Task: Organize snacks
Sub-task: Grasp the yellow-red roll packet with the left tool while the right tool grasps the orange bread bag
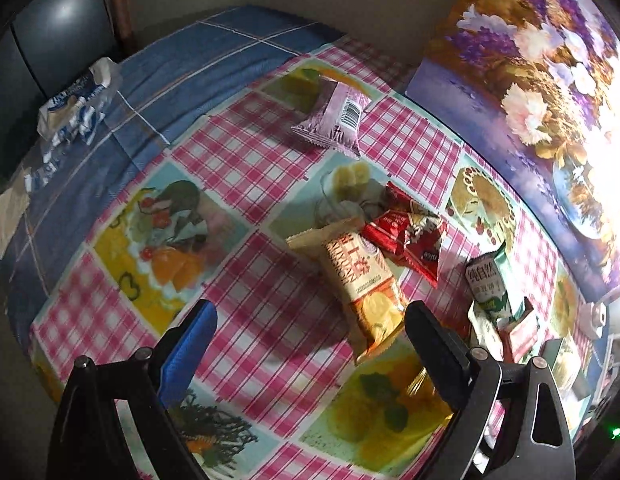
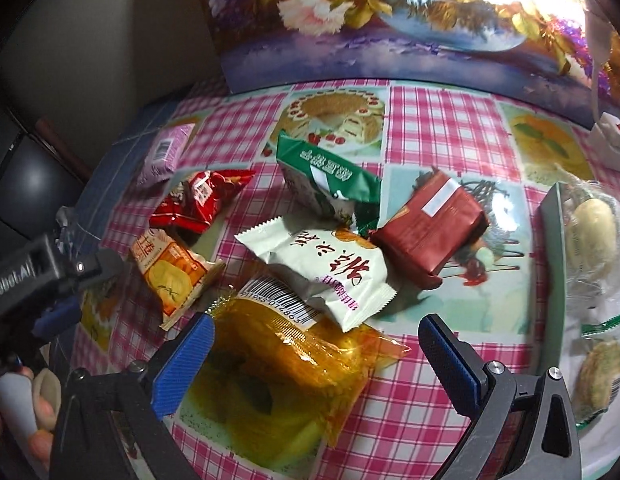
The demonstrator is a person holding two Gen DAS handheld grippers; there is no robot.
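Snack packets lie on a pink checked tablecloth (image 1: 270,340). In the left wrist view an orange-and-cream packet (image 1: 362,276) lies just ahead of my open left gripper (image 1: 310,320), with a red packet (image 1: 410,236) behind it and a pink packet (image 1: 334,118) farther back. In the right wrist view my open right gripper (image 2: 318,336) hovers over a clear yellow packet (image 2: 286,364). A white packet (image 2: 330,264) overlaps that one. A green packet (image 2: 330,184), a brown packet (image 2: 434,224), the red packet (image 2: 202,200) and the orange packet (image 2: 170,272) lie around. The left gripper (image 2: 70,280) shows at the left edge.
A flower-painted panel (image 1: 530,80) stands along the table's far side. A tray (image 2: 554,240) holding wrapped pastries sits at the right. A crumpled blue-white wrapper (image 1: 74,108) lies on the blue cloth at the left. A white device (image 2: 610,140) rests at the far right. A dark screen (image 1: 58,28) stands behind.
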